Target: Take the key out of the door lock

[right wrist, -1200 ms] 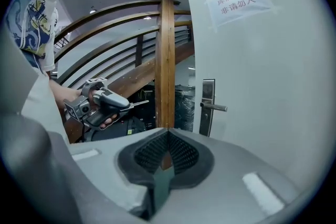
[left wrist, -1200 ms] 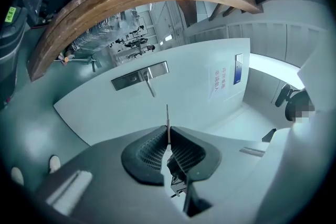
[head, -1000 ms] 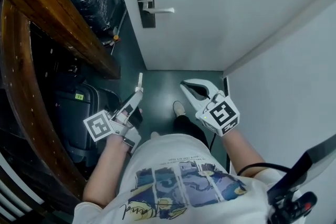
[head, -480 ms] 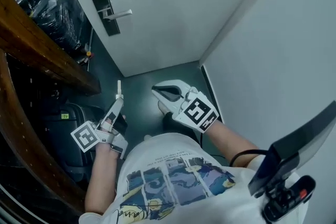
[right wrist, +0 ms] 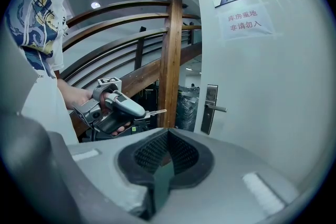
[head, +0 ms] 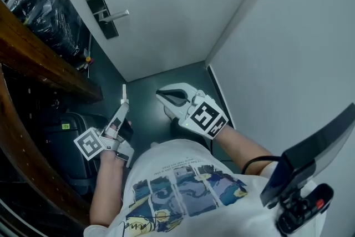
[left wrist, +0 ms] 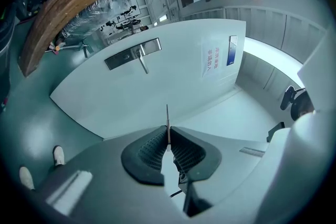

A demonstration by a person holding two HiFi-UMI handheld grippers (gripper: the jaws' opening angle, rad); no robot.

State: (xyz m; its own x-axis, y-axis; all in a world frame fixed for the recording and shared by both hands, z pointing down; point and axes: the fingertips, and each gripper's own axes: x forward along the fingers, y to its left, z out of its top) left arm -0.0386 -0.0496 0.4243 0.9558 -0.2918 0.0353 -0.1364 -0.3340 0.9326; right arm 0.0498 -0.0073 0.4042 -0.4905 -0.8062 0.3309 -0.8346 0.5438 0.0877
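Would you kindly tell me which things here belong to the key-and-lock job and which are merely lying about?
Job: key, gripped in the left claw; lock plate and handle on the door; right claw, shut and empty.
Lying about: wooden railing; black wrapped bundle; dark suitcase; paper notice on the door.

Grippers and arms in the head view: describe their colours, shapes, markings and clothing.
The left gripper and right gripper are light grey shells with dark ribbed pads, each with a black-and-white marker cube. The person wears a white short-sleeved T-shirt with blue print.
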